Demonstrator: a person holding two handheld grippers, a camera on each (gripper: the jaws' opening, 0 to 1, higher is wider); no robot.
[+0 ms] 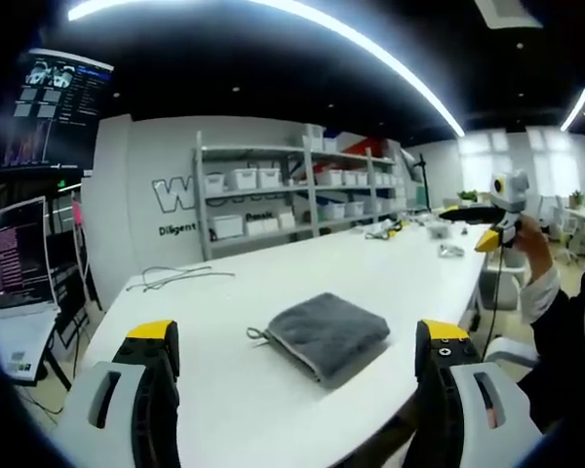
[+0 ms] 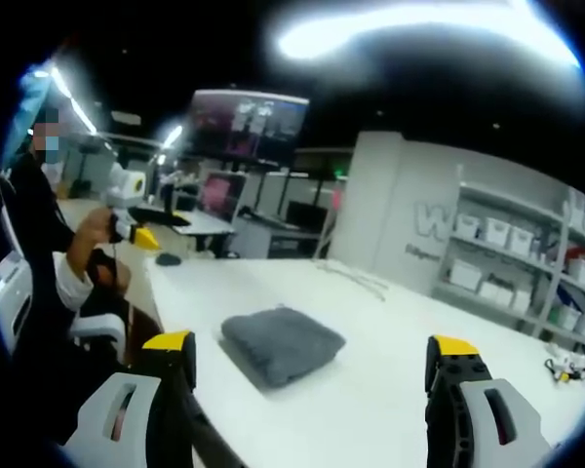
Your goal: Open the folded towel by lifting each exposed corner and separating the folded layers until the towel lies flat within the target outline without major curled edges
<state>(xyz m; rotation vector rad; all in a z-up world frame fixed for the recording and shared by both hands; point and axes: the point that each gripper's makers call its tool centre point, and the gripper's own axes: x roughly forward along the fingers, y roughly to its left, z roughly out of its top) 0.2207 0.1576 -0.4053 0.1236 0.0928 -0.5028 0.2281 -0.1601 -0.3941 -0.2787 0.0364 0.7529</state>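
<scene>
A grey towel (image 1: 322,334) lies folded into a thick square on the white table (image 1: 273,283), with a small loop at its left corner. My left gripper (image 1: 297,336) is held back from it above the near table edge, jaws wide apart, nothing between them. In the right gripper view the same towel (image 2: 278,343) lies ahead of my right gripper (image 2: 312,343), which is open and empty too. A hand holds the right gripper (image 1: 483,226) up at the far right, away from the towel. The left gripper (image 2: 141,226) appears at the left, held up by a seated person.
A thin cable (image 1: 175,278) lies on the table behind the towel. Small items (image 1: 448,251) sit at its far right end. Shelves with white bins (image 1: 292,190) line the back wall. Monitors (image 1: 19,253) stand at the left, and a chair (image 1: 497,283) by the right edge.
</scene>
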